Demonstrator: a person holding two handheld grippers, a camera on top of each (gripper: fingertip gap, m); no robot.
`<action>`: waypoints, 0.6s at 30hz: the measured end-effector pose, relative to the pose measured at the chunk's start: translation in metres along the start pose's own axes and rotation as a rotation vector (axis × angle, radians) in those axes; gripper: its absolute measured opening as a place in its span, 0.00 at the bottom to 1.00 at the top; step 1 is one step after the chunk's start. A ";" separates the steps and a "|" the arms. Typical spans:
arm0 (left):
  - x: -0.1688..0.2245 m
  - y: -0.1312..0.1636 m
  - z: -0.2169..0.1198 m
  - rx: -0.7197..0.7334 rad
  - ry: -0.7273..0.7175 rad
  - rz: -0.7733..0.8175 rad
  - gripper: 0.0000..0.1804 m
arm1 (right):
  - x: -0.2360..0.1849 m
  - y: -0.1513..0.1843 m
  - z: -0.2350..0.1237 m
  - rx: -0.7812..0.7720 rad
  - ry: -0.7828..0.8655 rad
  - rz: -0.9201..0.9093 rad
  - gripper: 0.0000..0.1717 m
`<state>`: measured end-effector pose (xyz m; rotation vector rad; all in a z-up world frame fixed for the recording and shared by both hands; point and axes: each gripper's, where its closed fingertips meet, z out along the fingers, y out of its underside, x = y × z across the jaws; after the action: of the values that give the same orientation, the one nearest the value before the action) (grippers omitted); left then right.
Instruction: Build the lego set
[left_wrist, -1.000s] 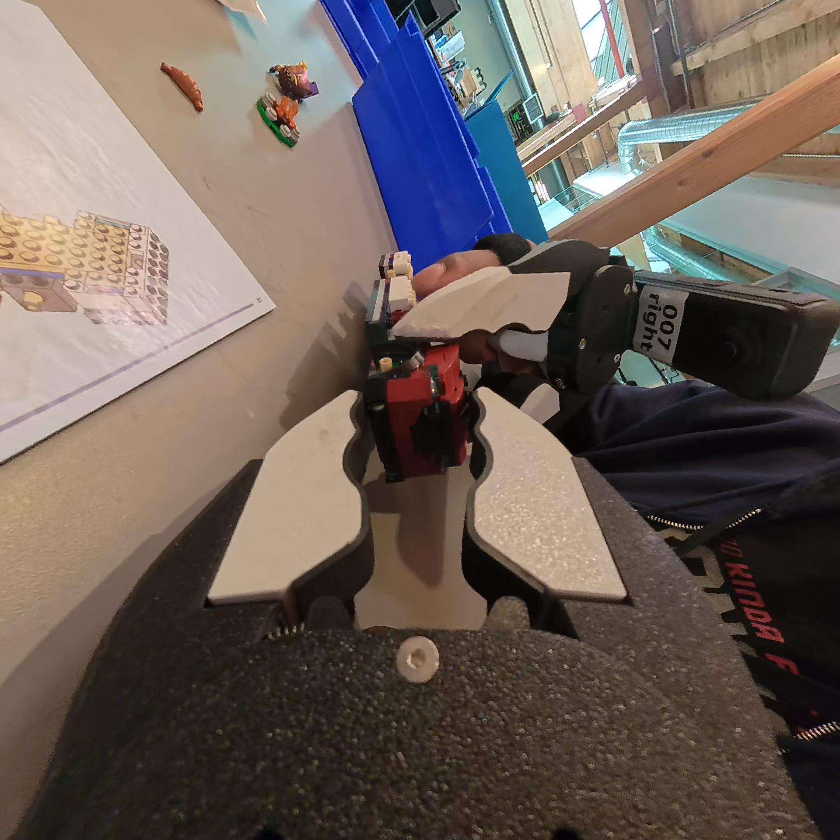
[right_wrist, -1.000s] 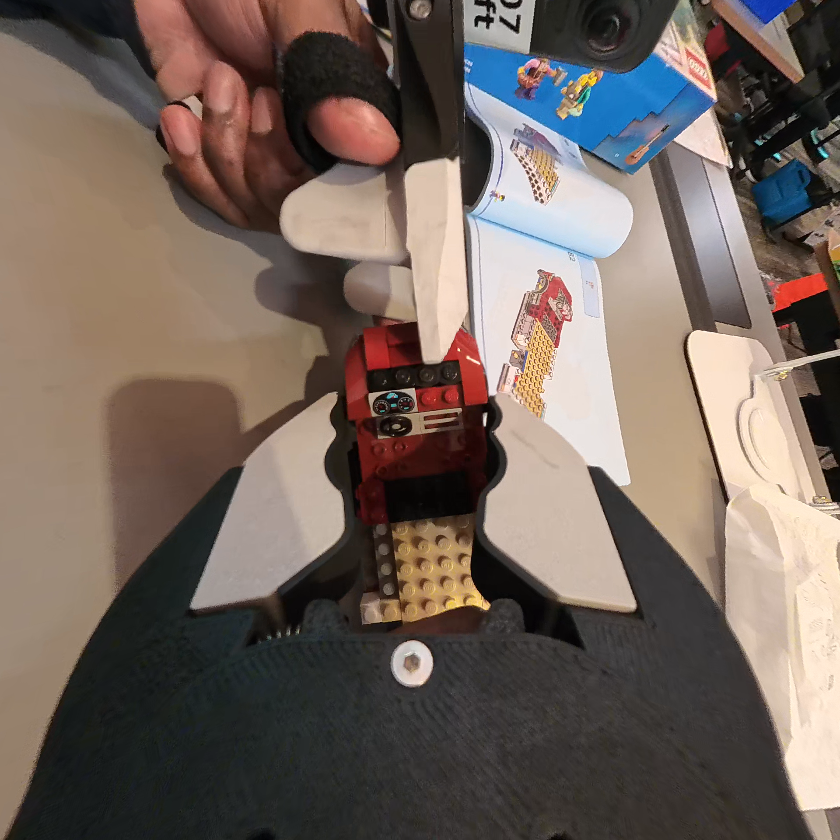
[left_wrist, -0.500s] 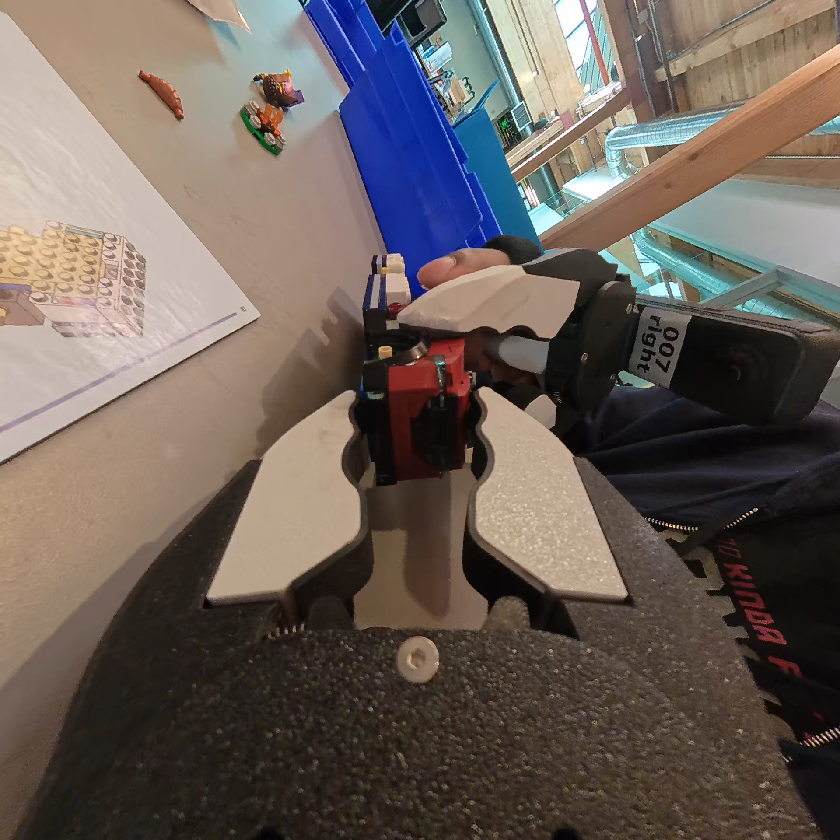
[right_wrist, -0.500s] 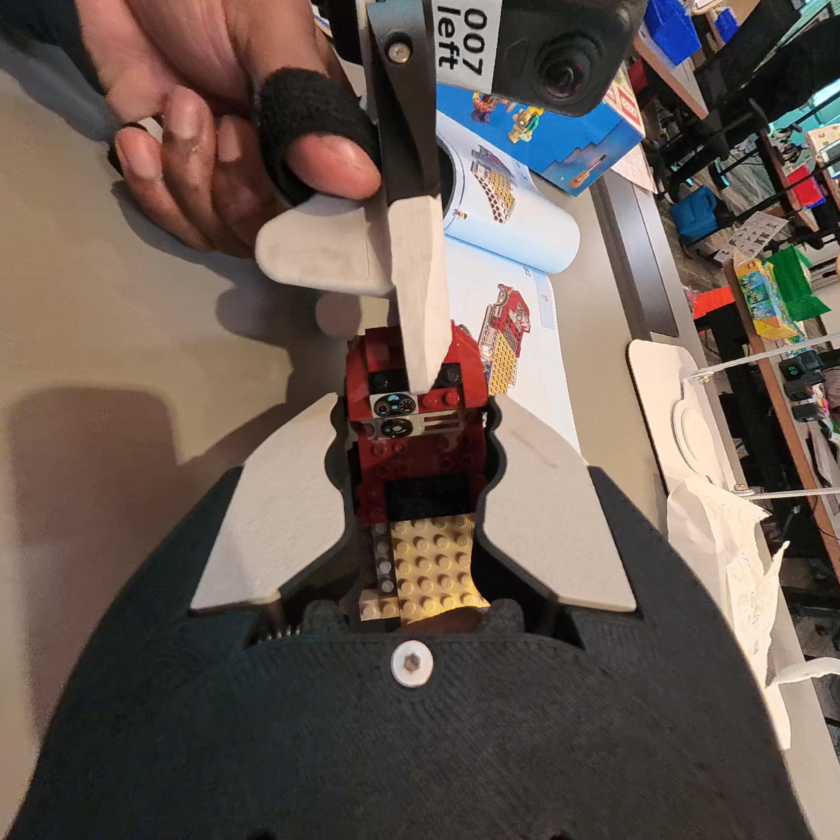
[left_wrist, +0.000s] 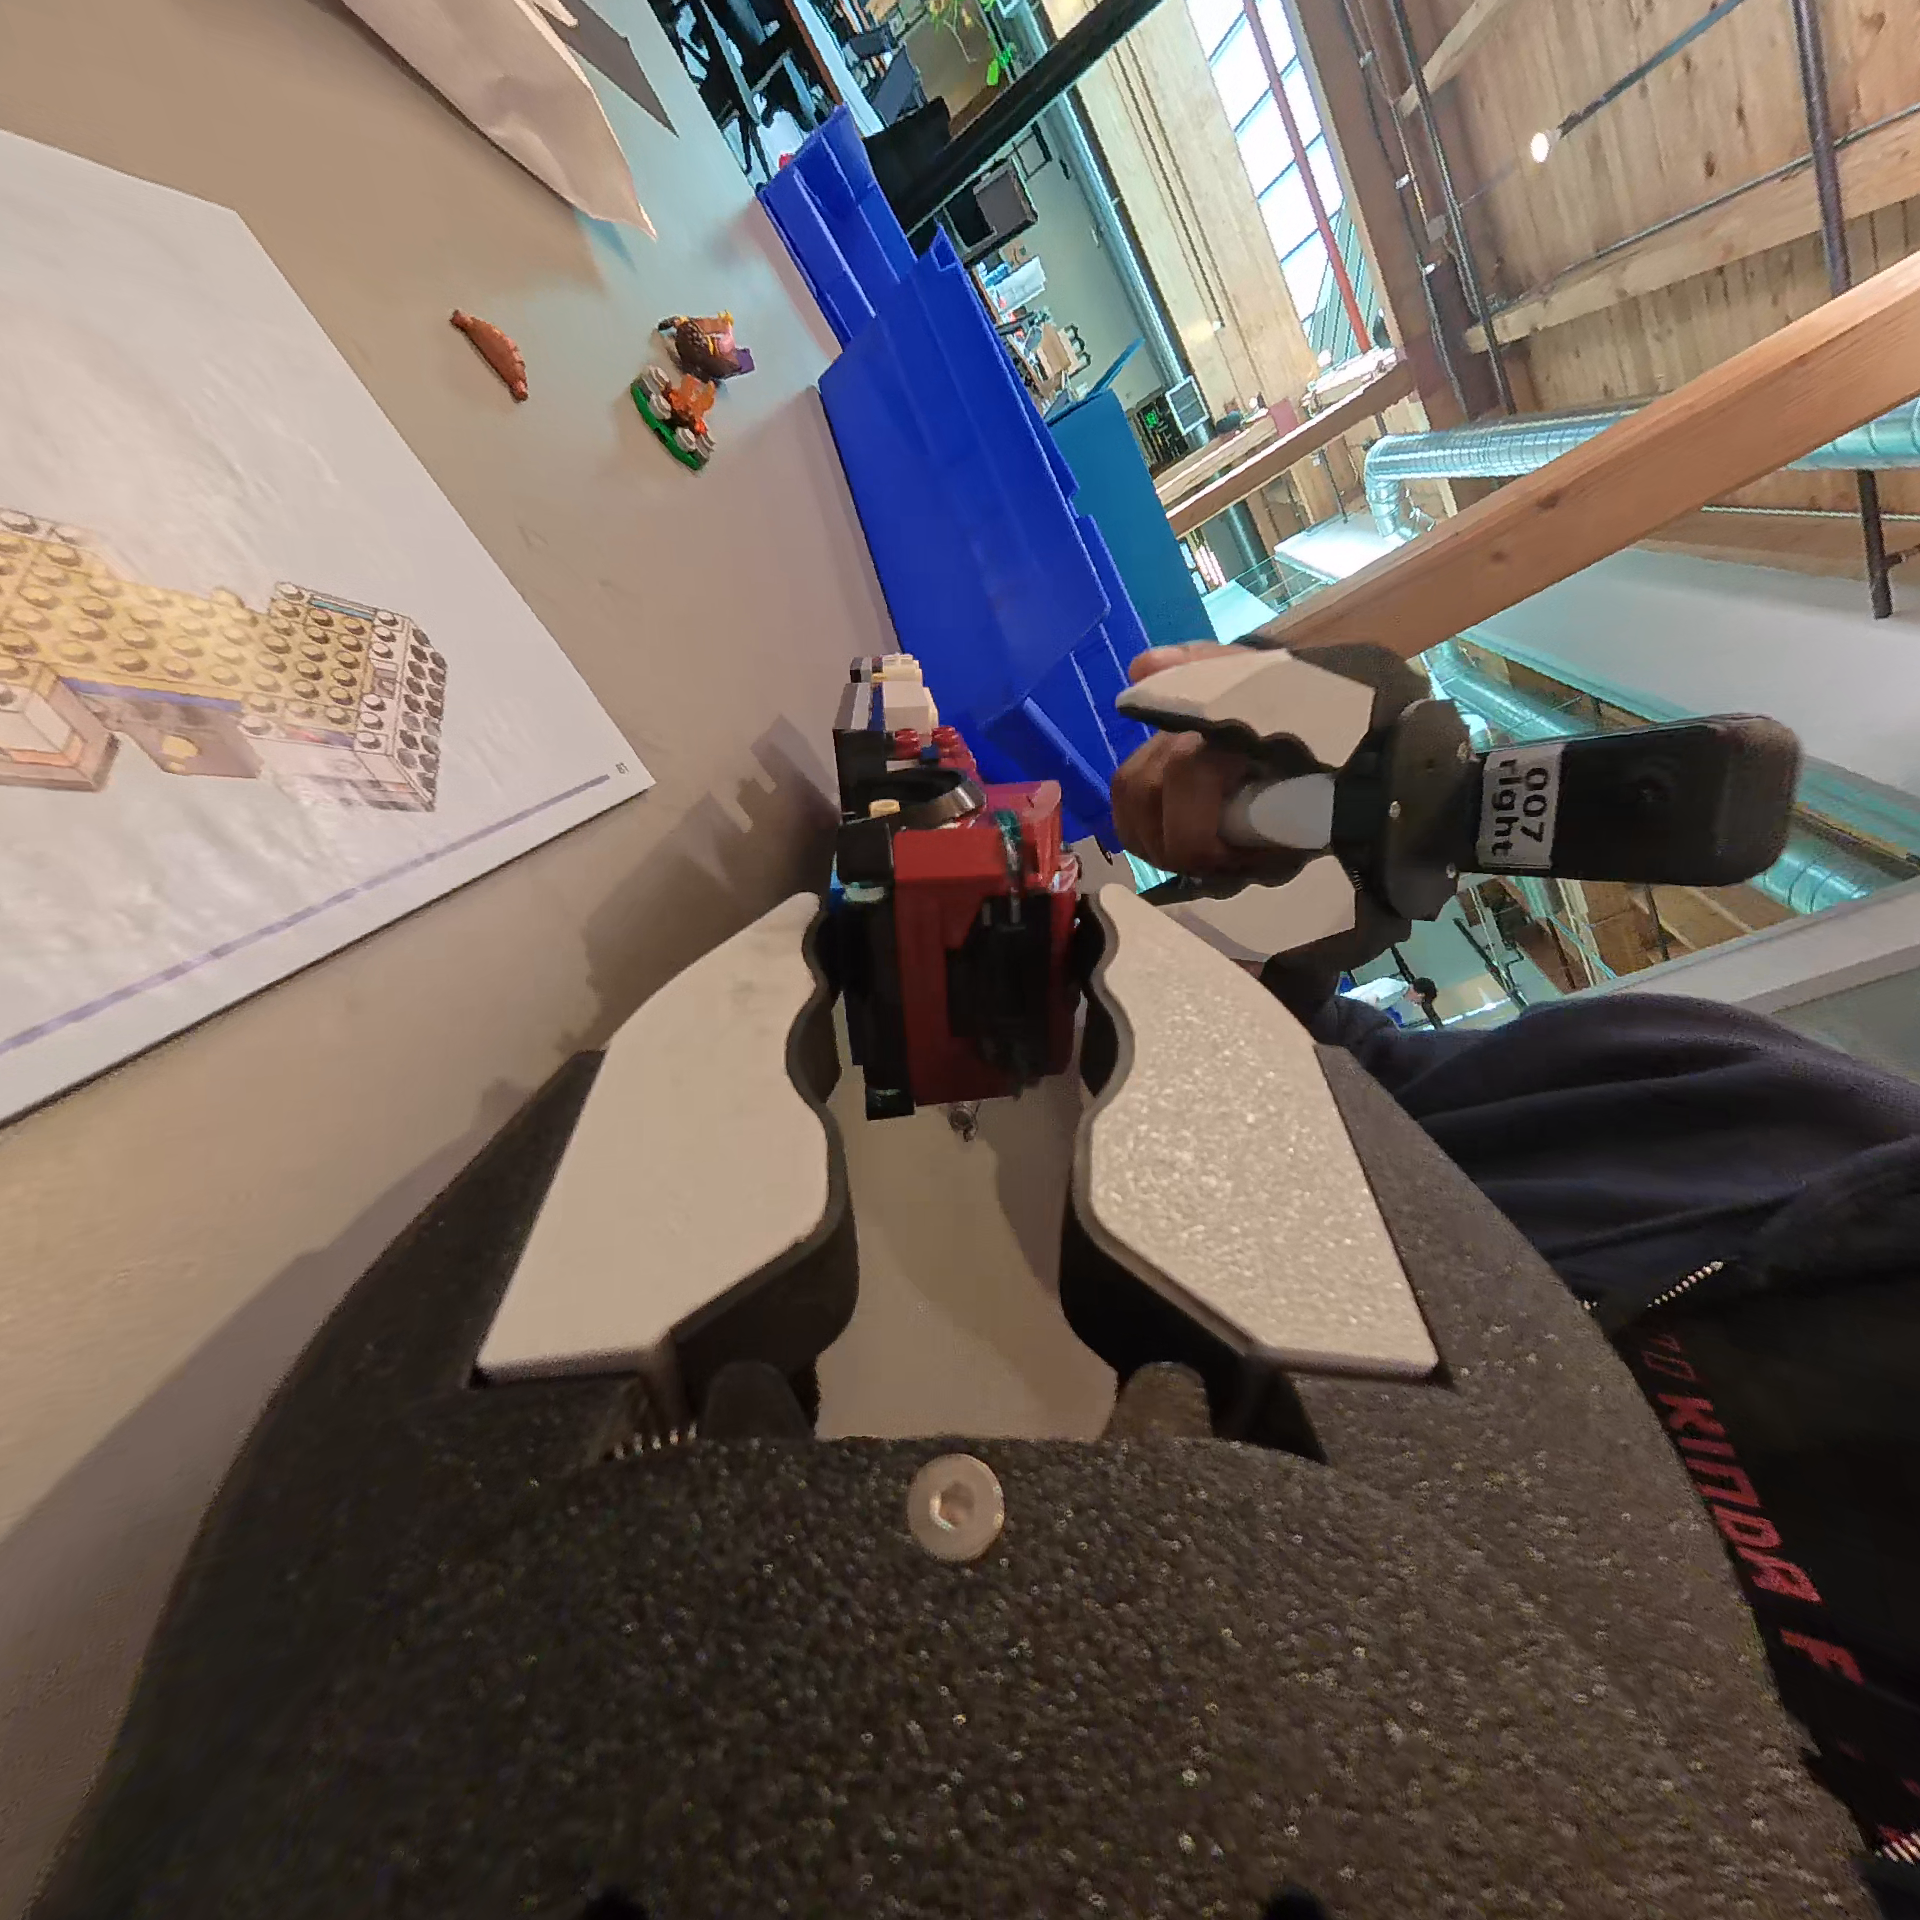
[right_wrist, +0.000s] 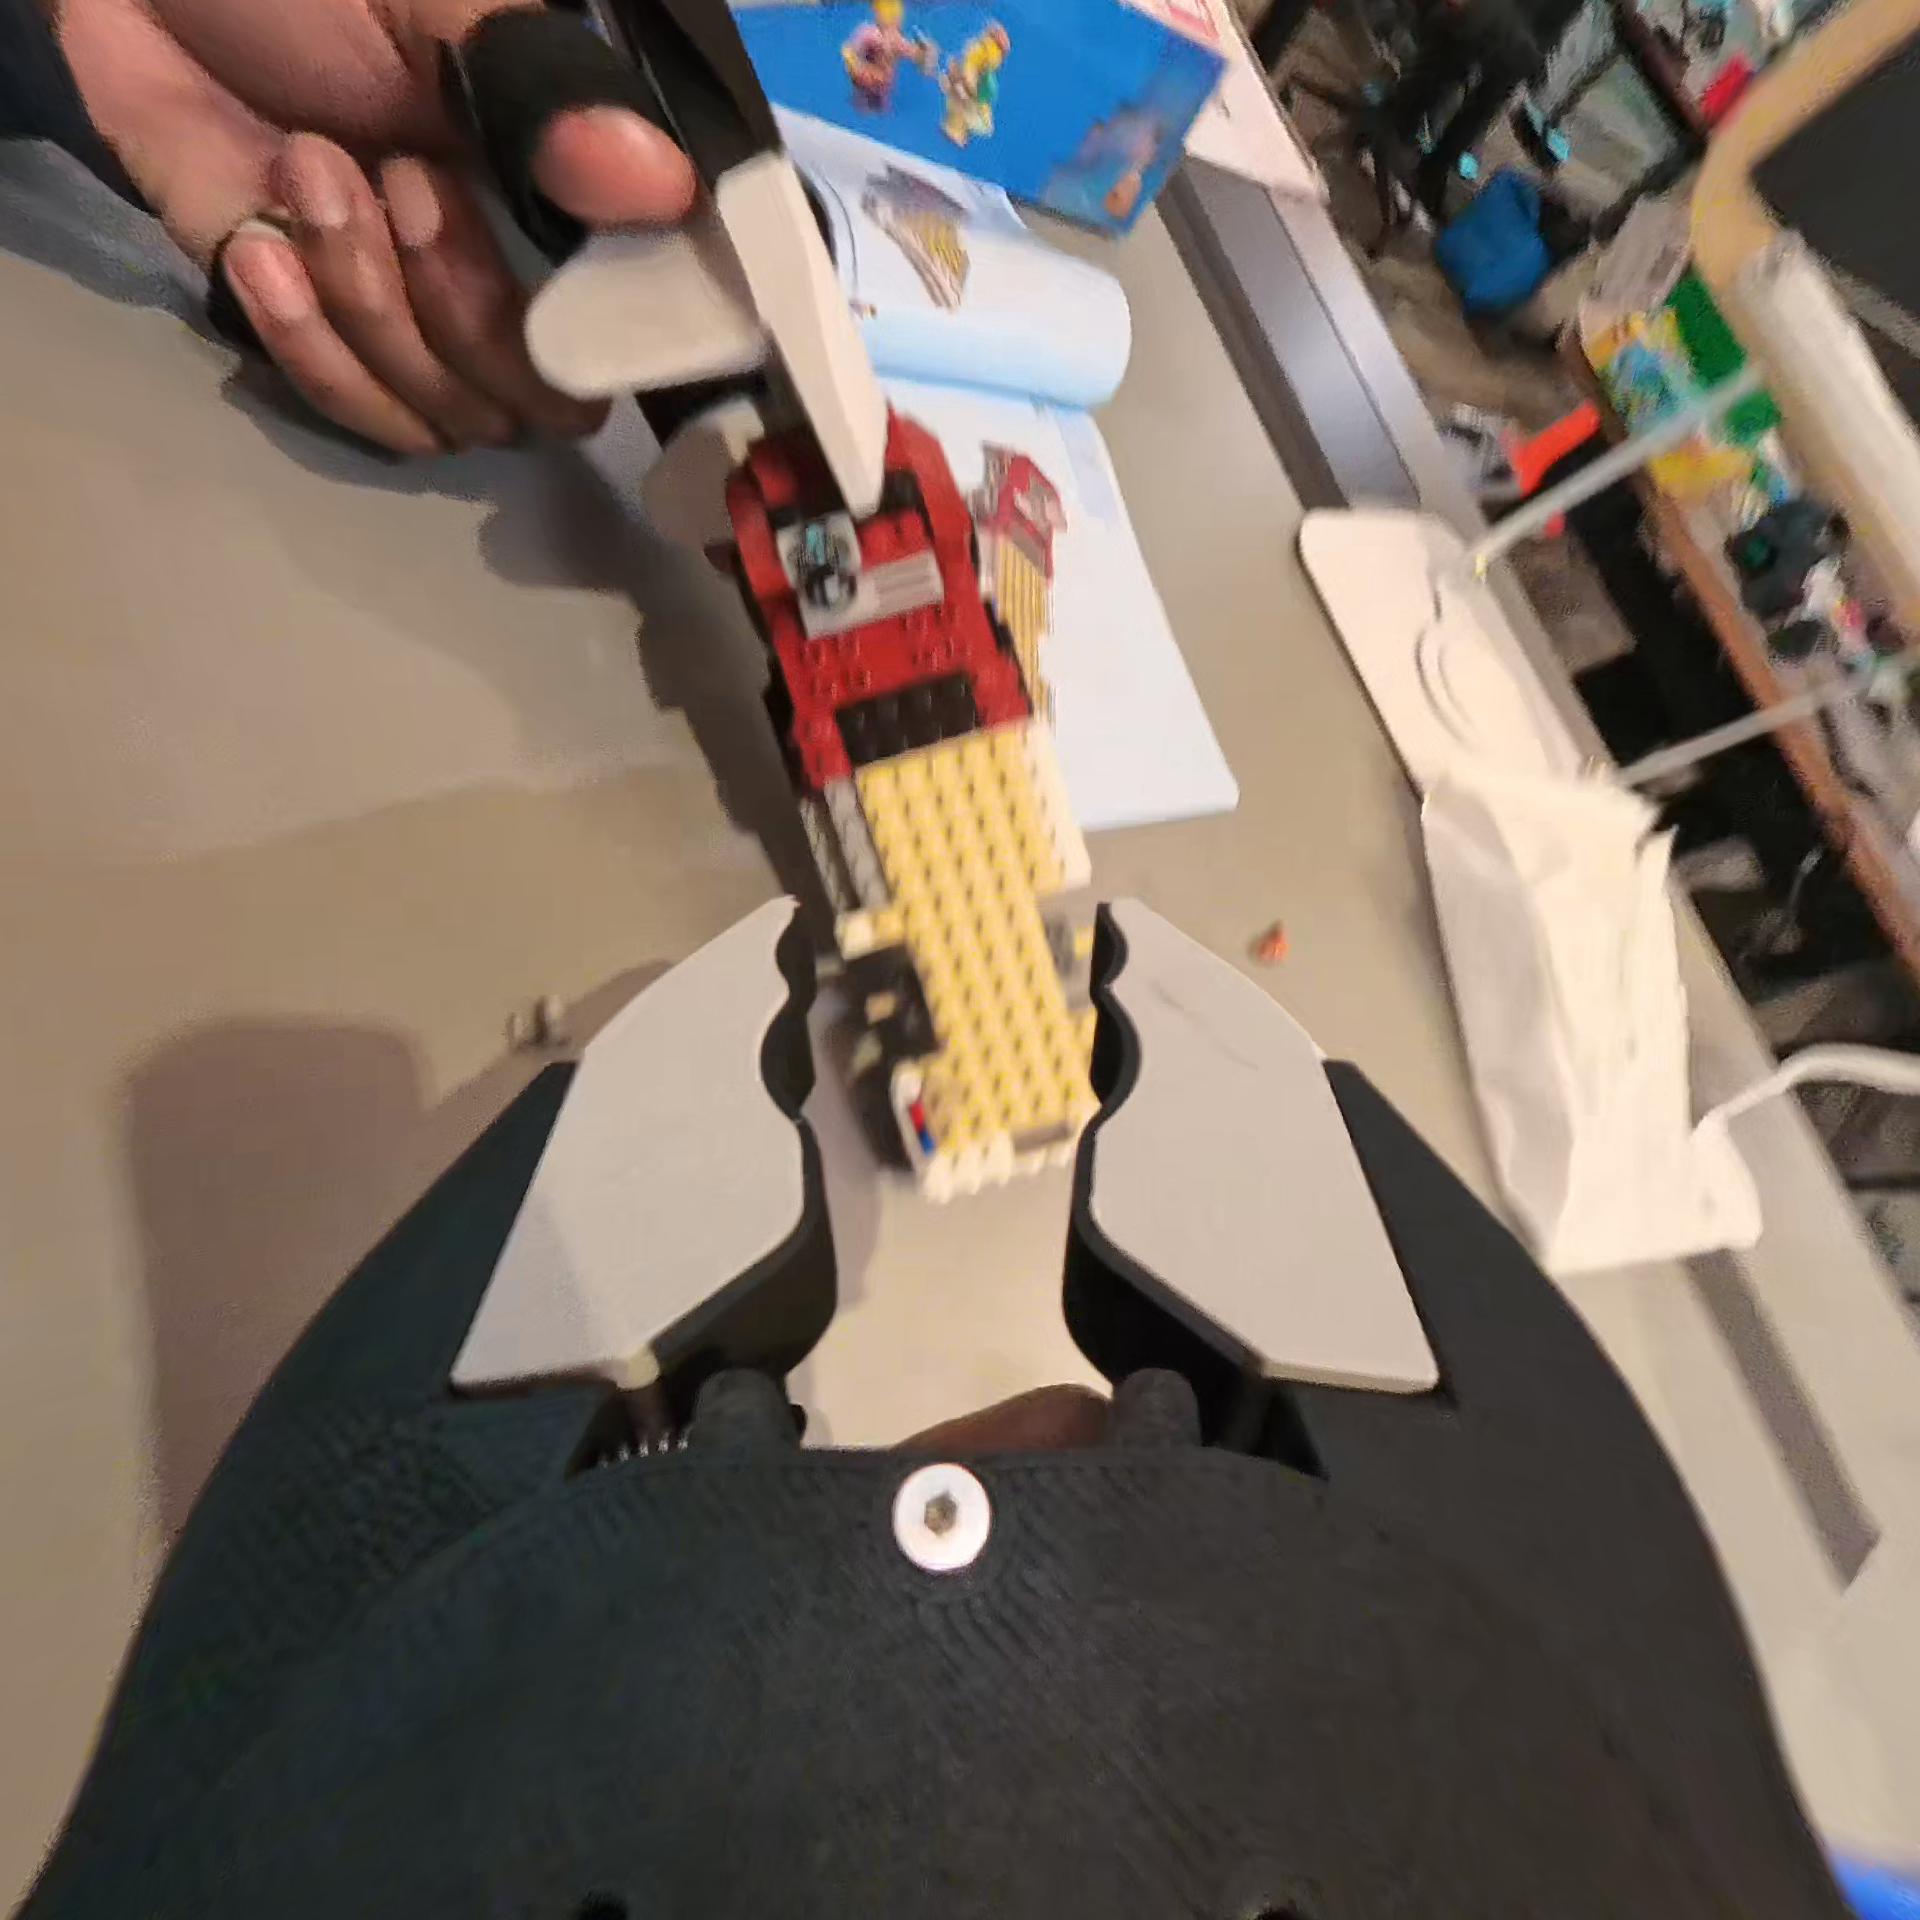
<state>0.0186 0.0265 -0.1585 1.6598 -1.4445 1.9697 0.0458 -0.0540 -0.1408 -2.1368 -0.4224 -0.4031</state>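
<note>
Left tool (left_wrist: 951, 971): clamps the red cab end of a brick-built truck (left_wrist: 961, 966), pads pressed to both sides.
Right tool (right_wrist: 940, 1023): fingers apart around the truck's yellow bed, gripping nothing; the view is blurred.
Truck: tail by the worktop (right_wrist: 312, 727), nose lifted, beside the open instruction booklet (right_wrist: 1122, 707).
Risk: with one end pinched, the long bed could lever and split at the studs.
Risk: loose small parts (left_wrist: 681, 400) near the blue bins (left_wrist: 966, 499) could get knocked.

Beyond the gripper's tips a grey tabletop (left_wrist: 675, 623) ran toward stacked blue bins (left_wrist: 966, 540), with timber-clad walls (left_wrist: 1662, 208), bright windows (left_wrist: 1262, 156) and silver ducting (left_wrist: 1558, 457) farther off.
</note>
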 end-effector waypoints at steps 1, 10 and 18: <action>0.000 0.000 0.000 0.003 -0.001 -0.006 0.24 | -0.001 0.012 -0.010 -0.018 0.003 0.053 0.29; 0.001 -0.001 0.002 0.024 -0.008 -0.029 0.24 | -0.033 0.114 -0.074 -0.232 0.017 0.436 0.25; 0.004 0.001 0.004 0.021 -0.016 0.004 0.24 | -0.040 0.131 -0.065 -0.265 0.045 0.552 0.21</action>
<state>0.0190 0.0214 -0.1560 1.6863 -1.4385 1.9844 0.0599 -0.1843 -0.2163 -2.3793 0.2658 -0.1937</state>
